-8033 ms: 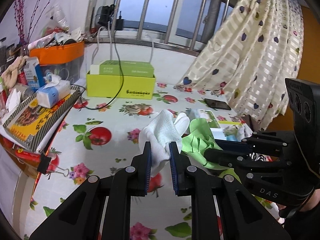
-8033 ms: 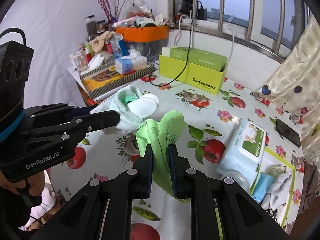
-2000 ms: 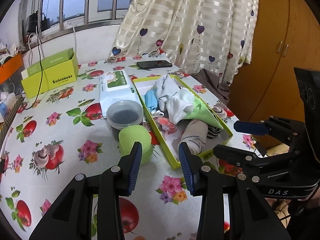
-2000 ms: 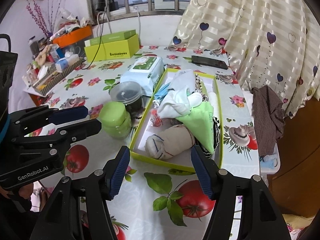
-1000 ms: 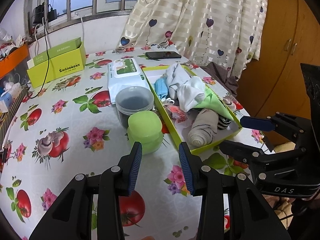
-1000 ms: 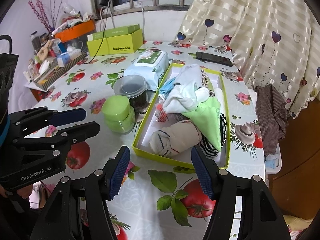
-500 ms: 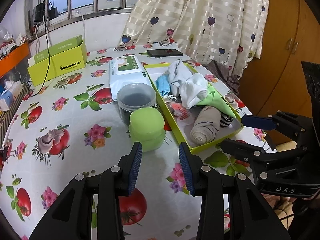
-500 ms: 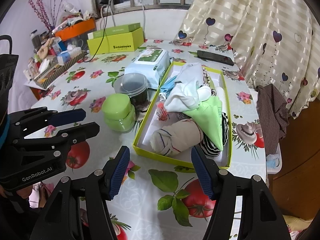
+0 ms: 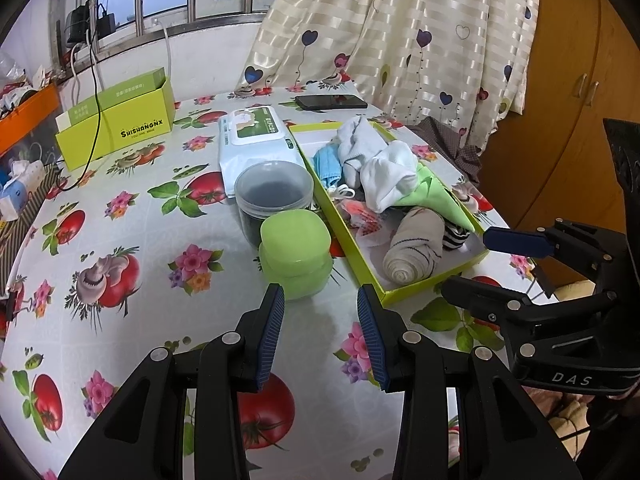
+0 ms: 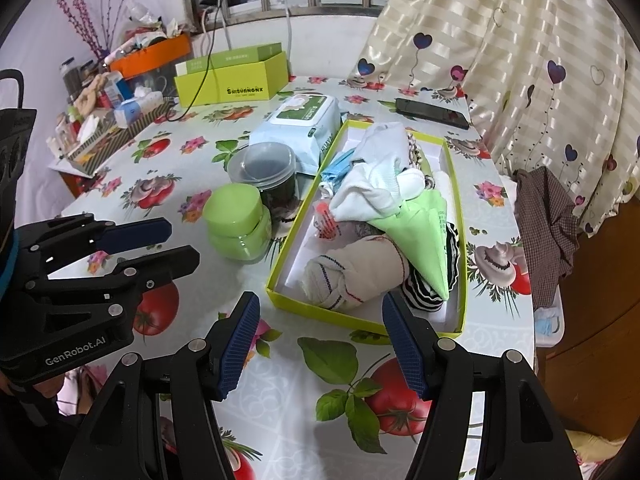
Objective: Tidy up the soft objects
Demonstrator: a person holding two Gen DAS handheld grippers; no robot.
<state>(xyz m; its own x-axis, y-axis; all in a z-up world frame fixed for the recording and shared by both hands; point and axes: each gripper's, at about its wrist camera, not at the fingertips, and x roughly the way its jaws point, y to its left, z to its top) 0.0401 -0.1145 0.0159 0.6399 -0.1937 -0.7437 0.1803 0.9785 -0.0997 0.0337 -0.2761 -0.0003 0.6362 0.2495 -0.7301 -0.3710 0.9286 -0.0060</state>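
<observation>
Heaped in one shallow lime-green cardboard tray (image 10: pixel 463 216) on the fruit-print tabletop (image 10: pixel 280 364): one rolled beige sock (image 10: pixel 352 268), one crumpled white sock (image 10: pixel 372 192), one folded green cloth (image 10: pixel 424 232). Both tools, left tool (image 9: pixel 321 334) and right tool (image 10: pixel 322 344), angled downward above the tabletop, jaws apart, empty.

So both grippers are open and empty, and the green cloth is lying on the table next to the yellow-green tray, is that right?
Not quite. The green cloth lies inside the yellow-green tray, on top of the other soft items, as the right wrist view shows. The rest holds: the left gripper and the right gripper are both open and empty.
</observation>
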